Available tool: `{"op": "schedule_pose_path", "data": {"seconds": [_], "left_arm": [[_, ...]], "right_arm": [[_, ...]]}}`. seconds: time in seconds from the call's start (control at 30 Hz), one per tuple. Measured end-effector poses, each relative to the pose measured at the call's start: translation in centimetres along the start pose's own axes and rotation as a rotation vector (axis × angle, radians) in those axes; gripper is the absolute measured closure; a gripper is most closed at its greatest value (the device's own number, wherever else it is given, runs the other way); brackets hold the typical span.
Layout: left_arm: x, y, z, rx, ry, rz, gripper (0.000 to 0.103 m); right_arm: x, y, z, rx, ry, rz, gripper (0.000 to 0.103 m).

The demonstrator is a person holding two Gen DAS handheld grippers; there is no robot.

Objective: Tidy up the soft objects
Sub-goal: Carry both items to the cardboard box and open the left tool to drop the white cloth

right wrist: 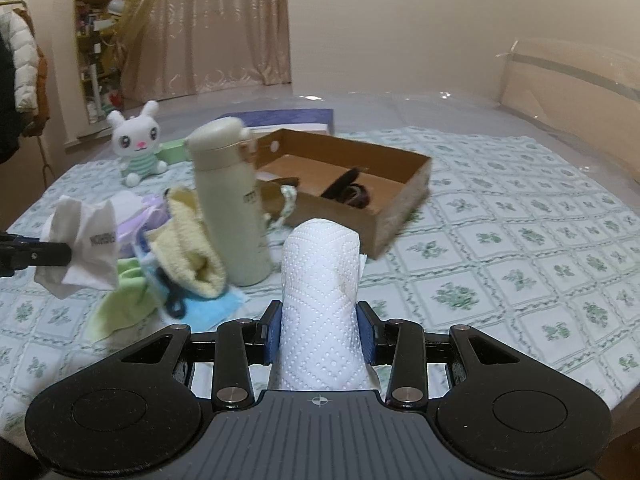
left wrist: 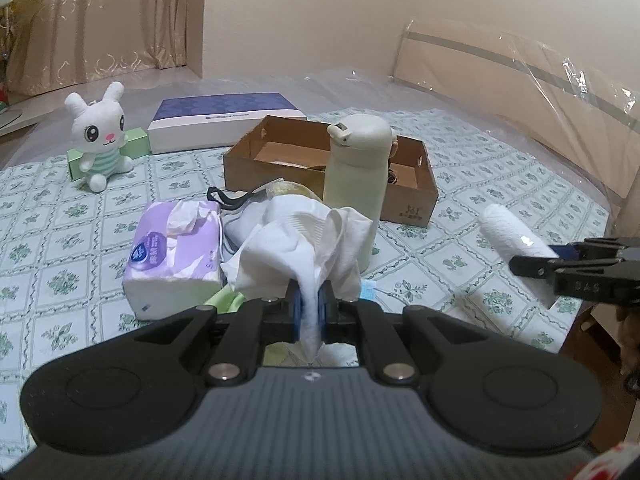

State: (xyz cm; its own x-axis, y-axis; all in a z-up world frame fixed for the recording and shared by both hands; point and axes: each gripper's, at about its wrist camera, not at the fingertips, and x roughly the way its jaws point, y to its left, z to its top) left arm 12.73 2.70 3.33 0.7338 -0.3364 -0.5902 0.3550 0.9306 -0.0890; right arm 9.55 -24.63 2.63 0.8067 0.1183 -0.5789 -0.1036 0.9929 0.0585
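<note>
Paper towel roll (right wrist: 320,304), squeezed between the right gripper (right wrist: 320,332) pads above the bedspread (right wrist: 500,264), and white cloth (left wrist: 304,248), pinched in the nearly closed left gripper (left wrist: 310,308), should travel level, clear of the bottle (right wrist: 228,200), toward the cardboard box (right wrist: 384,220).

Each of the two tongs is a black plastic tool. The left gripper (left wrist: 309,304) has a grey ribbed body behind its fingers with a small round crosshair mark at the middle, flanked by two broad rounded black wings, each with a shallow circular dish; silver rivets pin the black linkage bars, and blue pads (left wrist: 295,308) line the inner faces of the fingers. The right gripper (right wrist: 318,330) is built the same: grey ribbed centre with crosshair mark, round-dished wings, silver rivets and blue pads (right wrist: 273,330).
</note>
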Motion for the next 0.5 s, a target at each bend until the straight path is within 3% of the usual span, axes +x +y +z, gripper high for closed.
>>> {"op": "schedule_pose_path", "data": {"seconds": [0.2, 0.5], "left_arm": [[2.0, 1.4, 1.9, 0.009, 0.005, -0.018, 0.096], [5.8, 5.2, 7.9, 0.032, -0.012, -0.037, 0.096]], "right_arm": [[1.2, -2.6, 2.0, 0.011, -0.007, -0.018, 0.064], [5.2, -6.4, 6.9, 0.006, -0.012, -0.008, 0.064]]}}
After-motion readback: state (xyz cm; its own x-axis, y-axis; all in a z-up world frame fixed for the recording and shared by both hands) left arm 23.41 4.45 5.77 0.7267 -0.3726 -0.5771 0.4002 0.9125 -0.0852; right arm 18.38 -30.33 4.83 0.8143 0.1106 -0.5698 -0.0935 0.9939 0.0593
